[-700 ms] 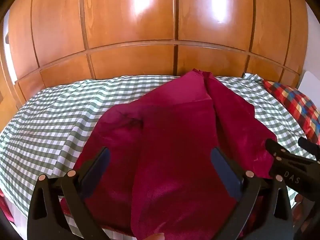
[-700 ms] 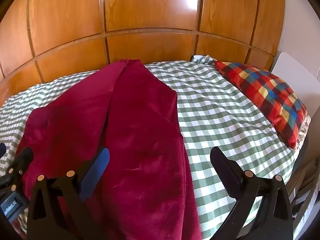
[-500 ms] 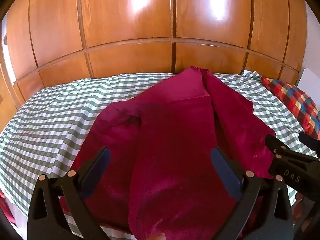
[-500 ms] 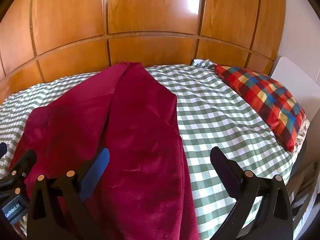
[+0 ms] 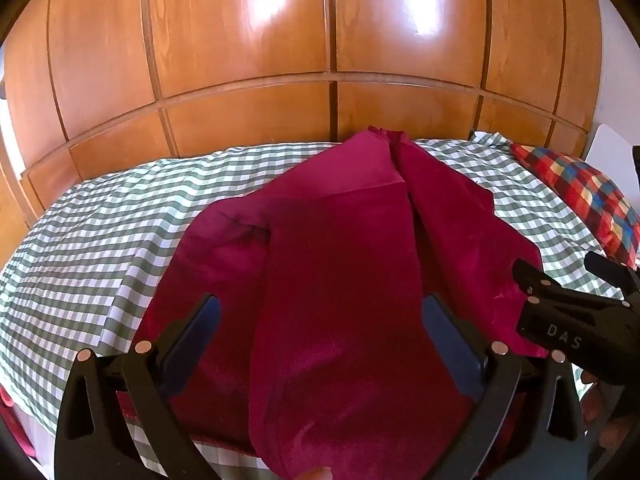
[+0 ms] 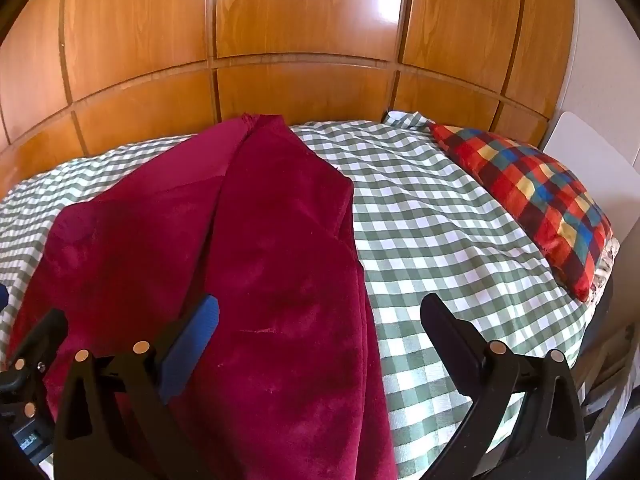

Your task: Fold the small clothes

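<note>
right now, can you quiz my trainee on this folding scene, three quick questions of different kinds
1. True or false: the left tongs are shut on the crimson garment.
2. Which pattern covers the bed sheet? A) stripes B) green and white checks C) plain white
3. Fill in: the multicoloured plaid pillow lies to the ____ of the garment in the right wrist view.

Key:
1. False; both the left and the right tongs stand wide open above the cloth.
2. B
3. right
</note>
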Action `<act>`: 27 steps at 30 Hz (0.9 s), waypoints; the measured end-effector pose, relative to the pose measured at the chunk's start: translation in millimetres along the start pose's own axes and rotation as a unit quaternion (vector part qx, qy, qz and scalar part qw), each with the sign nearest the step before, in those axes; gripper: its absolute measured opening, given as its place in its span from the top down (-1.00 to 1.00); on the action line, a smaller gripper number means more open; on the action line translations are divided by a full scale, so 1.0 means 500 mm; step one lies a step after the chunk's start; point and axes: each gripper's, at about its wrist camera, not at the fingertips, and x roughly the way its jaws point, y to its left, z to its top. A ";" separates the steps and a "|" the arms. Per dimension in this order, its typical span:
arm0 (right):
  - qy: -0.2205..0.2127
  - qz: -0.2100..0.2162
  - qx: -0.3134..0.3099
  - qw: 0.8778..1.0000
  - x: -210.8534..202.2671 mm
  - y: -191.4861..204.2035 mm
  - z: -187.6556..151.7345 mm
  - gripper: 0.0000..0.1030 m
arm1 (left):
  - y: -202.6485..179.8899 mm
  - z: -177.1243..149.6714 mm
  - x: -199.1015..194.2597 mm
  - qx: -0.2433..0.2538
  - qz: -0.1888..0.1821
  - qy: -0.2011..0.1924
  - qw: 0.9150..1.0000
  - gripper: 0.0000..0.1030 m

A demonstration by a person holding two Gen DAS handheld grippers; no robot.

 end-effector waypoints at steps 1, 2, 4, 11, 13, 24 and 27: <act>-0.001 0.000 0.000 1.000 0.000 -0.001 -0.001 -0.94 | -0.002 0.001 0.000 -0.001 0.000 0.000 1.000 -0.95; 0.000 0.000 0.001 1.000 0.000 -0.002 0.000 -0.94 | -0.004 0.000 -0.002 0.000 0.000 0.000 1.000 -0.95; 0.000 0.000 0.001 1.000 0.001 -0.002 -0.001 -0.94 | -0.005 -0.003 -0.004 0.004 -0.003 -0.001 1.000 -0.95; 0.002 0.001 0.003 1.000 0.000 -0.004 -0.004 -0.94 | -0.009 -0.006 -0.007 0.009 -0.002 0.000 1.000 -0.95; 0.004 0.002 0.005 1.000 0.002 -0.008 -0.005 -0.94 | -0.007 -0.005 -0.007 0.008 -0.001 0.001 1.000 -0.95; 0.013 0.002 0.007 1.000 -0.001 -0.011 -0.007 -0.94 | -0.003 -0.015 -0.007 0.022 0.000 0.004 1.000 -0.95; 0.013 0.003 0.006 1.000 -0.001 -0.010 -0.007 -0.94 | -0.002 -0.017 -0.007 0.022 -0.001 0.006 1.000 -0.95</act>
